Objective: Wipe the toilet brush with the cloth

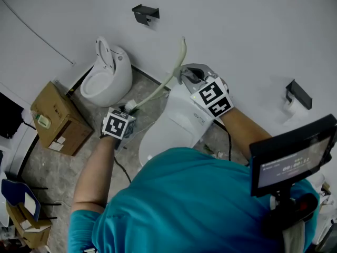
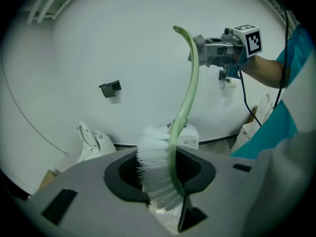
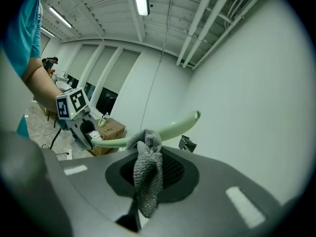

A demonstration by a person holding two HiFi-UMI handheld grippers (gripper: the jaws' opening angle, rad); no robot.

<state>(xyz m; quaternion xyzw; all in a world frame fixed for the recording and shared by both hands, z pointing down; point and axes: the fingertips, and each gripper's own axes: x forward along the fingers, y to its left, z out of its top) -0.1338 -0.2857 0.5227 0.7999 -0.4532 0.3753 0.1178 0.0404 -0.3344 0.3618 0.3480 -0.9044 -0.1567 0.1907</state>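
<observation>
**Desk:** Where is the brush?

**Operator:** I have the toilet brush [image 2: 189, 83] in my left gripper [image 2: 160, 184]. Its jaws are clamped on the lower end, where the pale green handle meets the head. The white bristles [image 2: 154, 157] bulge out between the jaws. From there the handle curves up and away towards the white wall [image 2: 113, 43].

**Desk:** And the other tool?

**Operator:** My right gripper [image 3: 148, 179] is closed on the grey knitted cloth [image 3: 148, 174], which hangs bunched between the jaws. In the right gripper view the top of the cloth lies over the handle, about halfway along it. The free tip of the handle pokes out beyond it.

**Desk:** What does the head view give you?

**Operator:** I see both grippers held up in front of me over a white toilet [image 1: 176, 120], left gripper [image 1: 124, 119] low and right gripper [image 1: 189, 78] higher. The brush [image 1: 162, 84] slants between them, with its head at the left one. A second toilet [image 1: 108, 73] stands against the wall farther left, with a cardboard box [image 1: 55, 119] near it on the floor. A black bracket [image 1: 145, 13] sits on the wall above.
</observation>
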